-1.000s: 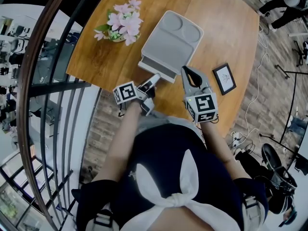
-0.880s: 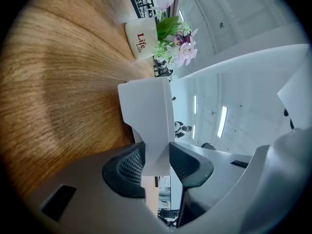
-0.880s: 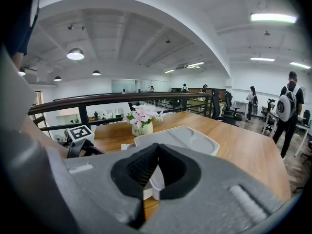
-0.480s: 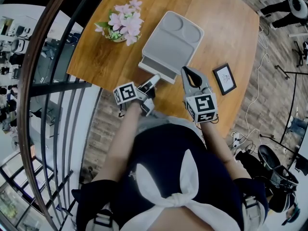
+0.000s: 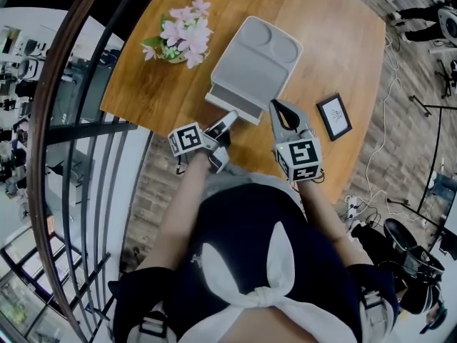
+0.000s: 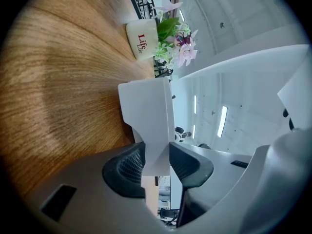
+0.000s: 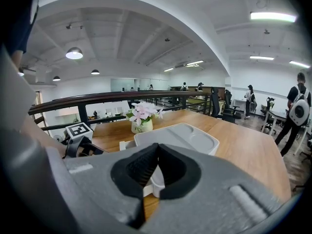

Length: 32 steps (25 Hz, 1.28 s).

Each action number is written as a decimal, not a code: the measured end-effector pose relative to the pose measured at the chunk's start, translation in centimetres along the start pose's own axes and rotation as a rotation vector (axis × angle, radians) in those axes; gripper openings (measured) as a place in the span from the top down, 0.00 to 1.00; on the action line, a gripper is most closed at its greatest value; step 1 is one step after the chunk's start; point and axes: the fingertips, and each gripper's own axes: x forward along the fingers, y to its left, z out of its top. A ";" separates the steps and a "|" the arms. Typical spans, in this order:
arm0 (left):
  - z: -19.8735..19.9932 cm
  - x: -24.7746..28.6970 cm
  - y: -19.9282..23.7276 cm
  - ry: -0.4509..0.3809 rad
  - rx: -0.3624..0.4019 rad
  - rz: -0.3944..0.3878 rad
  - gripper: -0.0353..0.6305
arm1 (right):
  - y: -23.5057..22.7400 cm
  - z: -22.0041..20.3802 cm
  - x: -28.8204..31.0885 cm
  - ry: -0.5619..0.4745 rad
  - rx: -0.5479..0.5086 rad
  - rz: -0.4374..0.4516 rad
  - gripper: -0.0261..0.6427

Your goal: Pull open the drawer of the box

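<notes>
Pale grey box [image 5: 255, 57] is set on wooden table [image 5: 328, 41]; drawer [image 5: 233, 106] stands slightly out at near side. Its tab is clamped by left gripper [image 5: 227, 122]. Right gripper [image 5: 278, 108] is closed, empty (drawer's inside not made out).

Wooden table [image 5: 335, 41], black railing [image 7: 97, 101], brick floor [image 5: 153, 191]

grey box [image 5: 255, 63], pink flowers [image 5: 184, 33], brown table [image 5: 332, 41]

One tabletop [image 5: 335, 41] carries one grey box [image 5: 255, 61] with one drawer [image 5: 230, 106], one flowerpot [image 5: 178, 38] and one framed picture [image 5: 333, 116]. There are two grippers, the left gripper [image 5: 231, 116] and the right gripper [image 5: 275, 104].
</notes>
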 end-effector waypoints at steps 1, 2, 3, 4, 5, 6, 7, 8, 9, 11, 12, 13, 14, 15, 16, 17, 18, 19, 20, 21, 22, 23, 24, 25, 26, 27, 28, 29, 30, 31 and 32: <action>0.0 -0.1 0.1 0.000 0.005 0.003 0.70 | 0.0 0.0 0.0 0.000 -0.001 0.001 0.96; 0.0 -0.1 0.1 0.000 0.001 0.002 0.70 | 0.0 0.0 0.0 0.000 -0.001 0.002 0.96; -0.1 -0.2 0.0 0.000 -0.005 0.000 0.70 | 0.0 0.0 0.1 0.000 -0.002 0.002 0.96; -0.1 -0.2 0.0 0.000 -0.009 -0.001 0.70 | 0.0 0.0 0.1 0.001 -0.002 0.003 0.96; -0.2 -0.3 -0.1 0.000 -0.015 -0.001 0.70 | 0.0 0.0 0.1 0.001 -0.002 0.004 0.96; -0.2 -0.3 -0.2 0.000 -0.018 -0.003 0.70 | 0.0 0.0 0.1 0.001 -0.002 0.005 0.96; -0.2 -0.3 -0.2 0.000 -0.017 -0.004 0.70 | 0.0 0.0 0.1 0.002 -0.003 0.006 0.96; -0.2 -0.3 -0.2 -0.001 -0.017 -0.006 0.70 | 0.0 0.0 0.1 0.003 -0.004 0.006 0.96; -0.2 -0.3 -0.2 -0.001 -0.023 -0.008 0.70 | -0.1 0.0 0.1 0.004 -0.005 0.007 0.96; -0.2 -0.4 -0.2 -0.002 -0.031 -0.010 0.70 | -0.1 -0.1 0.2 0.006 -0.008 0.007 0.96; -0.2 -0.5 -0.2 -0.002 -0.027 -0.010 0.70 | -0.1 -0.1 0.2 0.007 -0.009 0.007 0.96; -0.2 -0.6 -0.1 -0.002 -0.016 -0.007 0.70 | -0.1 -0.2 0.1 0.007 -0.010 0.008 0.96; -0.2 -0.7 -0.1 -0.001 -0.007 -0.004 0.70 | -0.2 -0.2 0.0 0.009 -0.011 0.007 0.96; -0.3 -0.8 -0.1 -0.001 -0.008 -0.003 0.70 | -0.2 -0.3 -0.1 0.010 -0.012 0.007 0.96; -0.3 -0.9 -0.1 -0.001 -0.011 -0.005 0.70 | -0.2 -0.3 -0.1 0.012 -0.013 0.006 0.96; -0.3 -1.0 -0.1 -0.001 -0.009 -0.005 0.70 | -0.2 -0.3 -0.2 0.013 -0.014 0.005 0.96; -0.3 -1.1 0.0 0.000 -0.002 -0.004 0.70 | -0.2 -0.4 -0.2 0.013 -0.014 0.004 0.96; -0.3 -1.3 0.1 0.000 0.009 0.000 0.70 | -0.1 -0.4 -0.2 0.013 -0.015 0.004 0.96; -0.2 -1.4 0.2 0.000 0.015 0.003 0.70 | -0.1 -0.4 -0.2 0.013 -0.016 0.005 0.96; -0.3 -1.5 0.2 -0.001 0.006 0.002 0.70 | 0.0 -0.5 -0.2 0.012 -0.016 0.006 0.96; -0.4 -1.5 0.1 -0.003 -0.010 -0.002 0.70 | 0.1 -0.4 -0.2 0.011 -0.017 0.007 0.96; -0.5 -1.6 0.0 -0.004 -0.017 -0.004 0.70 | 0.2 -0.4 -0.2 0.011 -0.018 0.008 0.96; -0.5 -1.7 0.1 -0.005 -0.013 -0.005 0.70 | 0.3 -0.4 -0.2 0.010 -0.019 0.009 0.96; -0.5 -1.8 0.1 -0.005 -0.008 -0.006 0.70 | 0.4 -0.4 -0.2 0.009 -0.020 0.010 0.96; -0.6 -1.8 0.1 -0.005 -0.006 -0.007 0.70 | 0.4 -0.4 -0.2 0.009 -0.021 0.011 0.96; -0.6 -1.9 0.2 -0.005 -0.003 -0.005 0.70 | 0.5 -0.5 -0.3 0.009 -0.023 0.011 0.96; -0.6 -2.0 0.2 -0.005 0.002 -0.003 0.70 | 0.5 -0.5 -0.3 0.009 -0.025 0.012 0.96; -0.7 -2.1 0.2 -0.006 -0.001 -0.003 0.70 | 0.6 -0.5 -0.4 0.009 -0.026 0.013 0.96; -0.8 -2.1 0.1 -0.008 -0.015 -0.008 0.70 | 0.7 -0.5 -0.4 0.009 -0.027 0.014 0.96; -0.9 -2.2 -0.1 -0.010 -0.028 -0.014 0.70 | 0.8 -0.5 -0.4 0.008 -0.028 0.015 0.96; -1.0 -2.3 -0.1 -0.012 -0.029 -0.017 0.70 | 0.9 -0.5 -0.5 0.008 -0.030 0.015 0.96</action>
